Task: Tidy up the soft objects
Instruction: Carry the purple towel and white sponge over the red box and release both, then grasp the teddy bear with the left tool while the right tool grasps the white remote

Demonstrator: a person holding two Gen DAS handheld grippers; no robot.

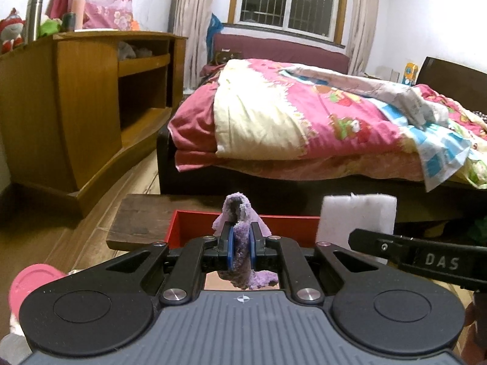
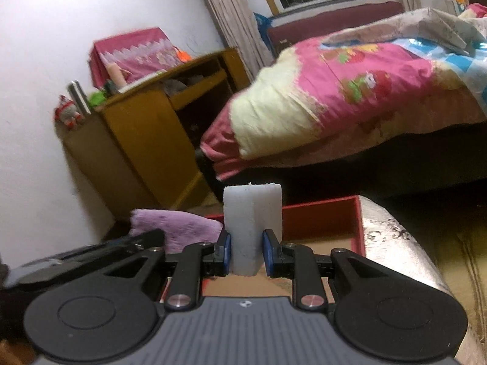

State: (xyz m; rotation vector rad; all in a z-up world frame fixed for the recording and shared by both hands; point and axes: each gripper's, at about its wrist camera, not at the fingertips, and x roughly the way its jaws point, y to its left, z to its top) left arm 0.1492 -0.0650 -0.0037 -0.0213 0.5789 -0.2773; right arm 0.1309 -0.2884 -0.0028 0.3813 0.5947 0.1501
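The left gripper point(image 1: 239, 248) clamps a fluffy purple cloth point(image 1: 240, 213) between its blue pads, the fabric bunched upward above an open red box point(image 1: 188, 228). The right gripper point(image 2: 246, 254) grips a white sponge block point(image 2: 251, 216) standing upright, over the same red box point(image 2: 322, 222). The box rests on a pale patterned cloth surface point(image 2: 392, 237), with a dark wooden board point(image 1: 137, 216) at its far left on the wood-plank floor point(image 1: 91, 210). Beyond lies a bed point(image 1: 274, 182) with a rumpled pink cartoon quilt point(image 1: 319, 106), a wooden cabinet point(image 1: 76, 97) at the left wall, and a barred window point(image 1: 289, 0) flanked by curtains
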